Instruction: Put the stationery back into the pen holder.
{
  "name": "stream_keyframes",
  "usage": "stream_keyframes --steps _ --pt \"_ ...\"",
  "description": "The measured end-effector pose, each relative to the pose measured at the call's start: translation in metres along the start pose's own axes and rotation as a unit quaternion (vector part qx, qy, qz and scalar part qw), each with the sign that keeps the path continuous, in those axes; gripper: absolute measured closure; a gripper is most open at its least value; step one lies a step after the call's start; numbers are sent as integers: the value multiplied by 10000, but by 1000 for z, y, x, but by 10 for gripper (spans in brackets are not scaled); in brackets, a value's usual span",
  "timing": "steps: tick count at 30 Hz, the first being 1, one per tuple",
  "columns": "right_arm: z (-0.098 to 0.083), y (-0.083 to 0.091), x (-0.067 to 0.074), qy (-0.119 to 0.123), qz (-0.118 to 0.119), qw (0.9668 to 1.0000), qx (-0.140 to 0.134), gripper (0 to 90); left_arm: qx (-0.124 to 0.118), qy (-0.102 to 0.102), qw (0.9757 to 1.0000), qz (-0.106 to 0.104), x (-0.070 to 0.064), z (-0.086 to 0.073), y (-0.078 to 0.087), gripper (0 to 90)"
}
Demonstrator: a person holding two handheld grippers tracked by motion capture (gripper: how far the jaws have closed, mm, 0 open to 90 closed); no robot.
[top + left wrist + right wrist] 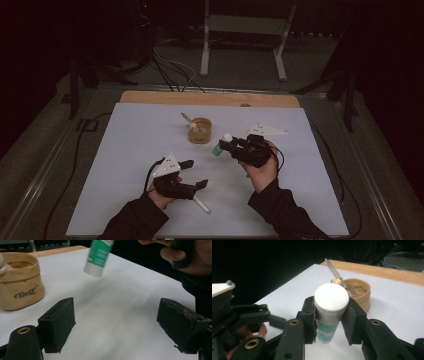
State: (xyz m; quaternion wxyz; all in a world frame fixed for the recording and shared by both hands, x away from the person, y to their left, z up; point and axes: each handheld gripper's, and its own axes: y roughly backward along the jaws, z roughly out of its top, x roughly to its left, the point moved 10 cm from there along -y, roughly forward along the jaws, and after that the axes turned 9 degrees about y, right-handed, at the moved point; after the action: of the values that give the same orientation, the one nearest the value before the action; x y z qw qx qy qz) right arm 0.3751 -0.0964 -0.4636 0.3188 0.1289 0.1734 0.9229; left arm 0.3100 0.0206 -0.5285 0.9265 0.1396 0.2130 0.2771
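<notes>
Matte white tabletop (130, 165), soft tan pouch (200, 131); right gripper (226, 144) jaws round smooth, seemingly plastic glue stick (220, 145), left gripper (195, 174) jaws wide, empty.

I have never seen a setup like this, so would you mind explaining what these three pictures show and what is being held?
A person sits at a table and holds a black two-jaw tool in each hand. The high view looks down from above: the left tool is at its left, the right tool at its right. The other two views come from cameras riding on each tool, looking along its jaws.

On the white table sheet stands a small tan fabric pouch with a pen-like stick leaning in it. A thin white stick lies by the left tool.

The right tool is clamped on a green and white glue stick with a white cap, lifted off the sheet. The left tool's jaws stand wide apart with nothing between them.
</notes>
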Motion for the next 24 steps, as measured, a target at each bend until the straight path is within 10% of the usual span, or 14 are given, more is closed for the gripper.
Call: stream_keyframes --steps 24 --pt "33 -26 -20 470 -329 9983 23 657 260 -121 9996 -38 2 -11 -5 10"
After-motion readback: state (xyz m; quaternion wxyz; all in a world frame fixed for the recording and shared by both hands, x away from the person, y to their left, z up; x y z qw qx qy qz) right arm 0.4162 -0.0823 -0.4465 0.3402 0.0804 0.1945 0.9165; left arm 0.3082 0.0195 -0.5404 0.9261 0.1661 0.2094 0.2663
